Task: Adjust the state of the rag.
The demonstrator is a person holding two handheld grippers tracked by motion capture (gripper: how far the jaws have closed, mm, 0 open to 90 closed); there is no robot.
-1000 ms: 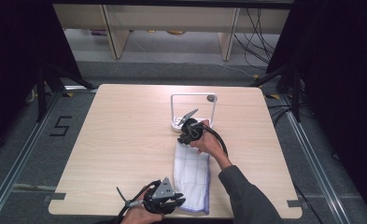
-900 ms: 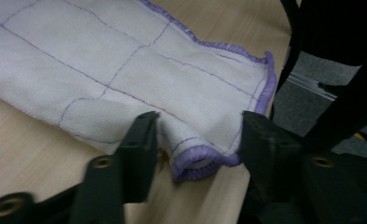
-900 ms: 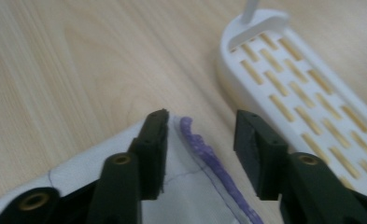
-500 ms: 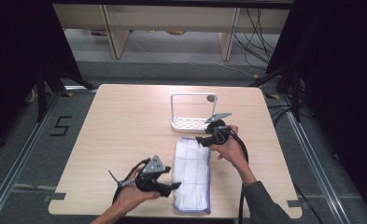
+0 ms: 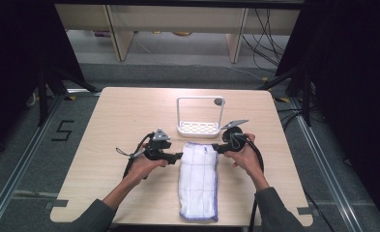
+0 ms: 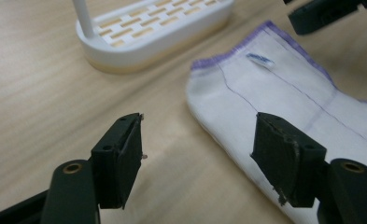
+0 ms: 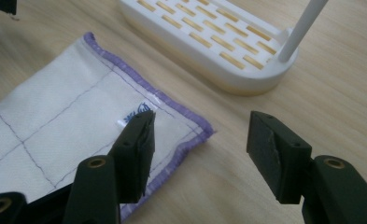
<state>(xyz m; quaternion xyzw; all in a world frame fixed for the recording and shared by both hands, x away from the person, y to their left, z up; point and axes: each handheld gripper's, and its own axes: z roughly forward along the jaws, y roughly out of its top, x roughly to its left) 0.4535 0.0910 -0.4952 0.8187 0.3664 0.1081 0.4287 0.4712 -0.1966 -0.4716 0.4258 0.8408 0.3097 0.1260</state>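
A white cloth (image 5: 197, 179) with purple edging lies folded into a long strip on the table, one short end toward the white rack (image 5: 200, 126). My left gripper (image 5: 178, 155) is level with the cloth's far left corner. It is open, its jaws (image 6: 197, 126) having just opened wide and eased in a little, with bare wood and the cloth's (image 6: 288, 102) edge between them. My right gripper (image 5: 215, 147) is at the far right corner, open after its jaws have just been opening. The cloth's (image 7: 55, 121) corner lies under the right gripper (image 7: 202, 123), untouched.
The rack (image 6: 158, 32) has a slotted base (image 7: 209, 42) and a tall thin frame, and stands just behind the cloth. The wooden table (image 5: 120, 111) has bare room left and right. Dark floor and shelving surround it. The right gripper's jaw (image 6: 321, 14) shows across the cloth.
The left gripper has moved from the table's front edge up to the cloth's far left corner. The right gripper has shifted off the cloth's far end to the right.
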